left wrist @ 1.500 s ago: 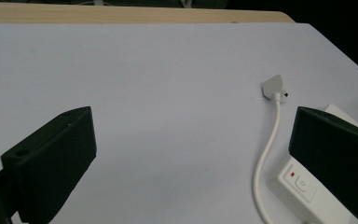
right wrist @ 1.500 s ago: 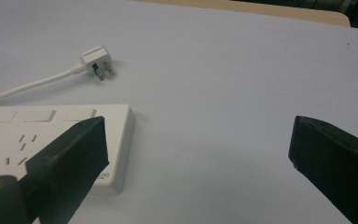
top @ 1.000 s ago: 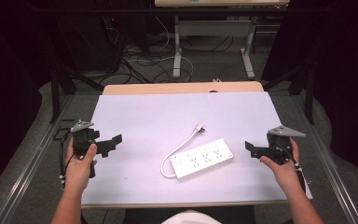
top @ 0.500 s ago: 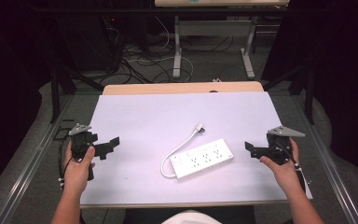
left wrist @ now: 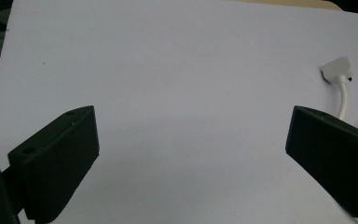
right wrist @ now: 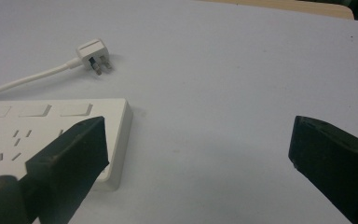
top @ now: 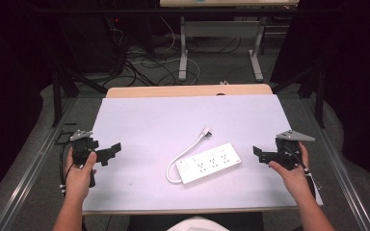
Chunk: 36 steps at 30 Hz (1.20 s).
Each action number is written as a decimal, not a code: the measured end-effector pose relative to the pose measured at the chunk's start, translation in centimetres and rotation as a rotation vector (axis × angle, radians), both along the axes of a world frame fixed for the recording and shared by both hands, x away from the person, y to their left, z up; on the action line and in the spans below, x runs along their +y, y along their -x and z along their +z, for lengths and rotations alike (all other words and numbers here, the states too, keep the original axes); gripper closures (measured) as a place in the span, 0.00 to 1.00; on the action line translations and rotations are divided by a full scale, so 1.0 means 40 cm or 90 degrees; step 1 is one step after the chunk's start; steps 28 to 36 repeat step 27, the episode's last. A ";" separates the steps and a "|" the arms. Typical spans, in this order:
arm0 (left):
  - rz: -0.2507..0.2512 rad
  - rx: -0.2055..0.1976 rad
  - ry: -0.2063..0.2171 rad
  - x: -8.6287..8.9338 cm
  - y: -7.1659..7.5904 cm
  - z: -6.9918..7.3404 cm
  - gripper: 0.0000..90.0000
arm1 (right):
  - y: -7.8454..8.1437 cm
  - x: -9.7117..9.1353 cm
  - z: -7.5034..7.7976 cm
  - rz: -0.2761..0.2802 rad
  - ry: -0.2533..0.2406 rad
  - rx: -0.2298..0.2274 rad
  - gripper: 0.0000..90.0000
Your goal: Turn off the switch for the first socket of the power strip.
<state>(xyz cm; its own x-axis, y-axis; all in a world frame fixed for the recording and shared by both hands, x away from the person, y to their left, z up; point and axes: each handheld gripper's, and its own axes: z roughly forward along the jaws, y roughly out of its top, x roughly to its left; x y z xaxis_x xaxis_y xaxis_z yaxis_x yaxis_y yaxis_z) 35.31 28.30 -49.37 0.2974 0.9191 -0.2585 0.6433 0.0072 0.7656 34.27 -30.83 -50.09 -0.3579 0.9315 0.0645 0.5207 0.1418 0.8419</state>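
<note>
A white power strip (top: 209, 163) lies on the white table sheet (top: 173, 120), slightly right of centre near the front. Its white cord (top: 185, 154) loops from the strip's left end up to a white plug (top: 205, 132). My left gripper (top: 110, 151) hovers open at the sheet's left edge, well apart from the strip. In the left gripper view (left wrist: 191, 140) the plug (left wrist: 336, 70) lies ahead to the right. My right gripper (top: 260, 154) is open just right of the strip; the right gripper view (right wrist: 198, 144) has the strip's end (right wrist: 51, 130) and the plug (right wrist: 93, 53) lying prongs outward.
A wooden table edge (top: 188, 90) borders the sheet at the back. Beyond it stand the legs of another table (top: 219, 48) with cables on the floor. Metal rails (top: 29, 168) run along both sides of the table.
My left gripper has drifted slightly down and left toward the sheet's edge. The right gripper and the power strip have stayed put.
</note>
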 end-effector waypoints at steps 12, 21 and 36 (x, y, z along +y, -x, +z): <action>-0.003 -0.003 -0.003 -0.011 -0.001 -0.004 0.03 | 0.000 0.003 -0.002 0.000 -0.001 0.004 0.05; 0.002 -0.005 -0.004 -0.010 -0.001 -0.004 0.04 | 0.000 0.003 -0.004 -0.003 -0.001 0.007 0.05; 0.004 -0.005 -0.001 -0.005 0.000 0.001 0.04 | -0.002 0.002 -0.005 -0.005 0.000 0.010 0.05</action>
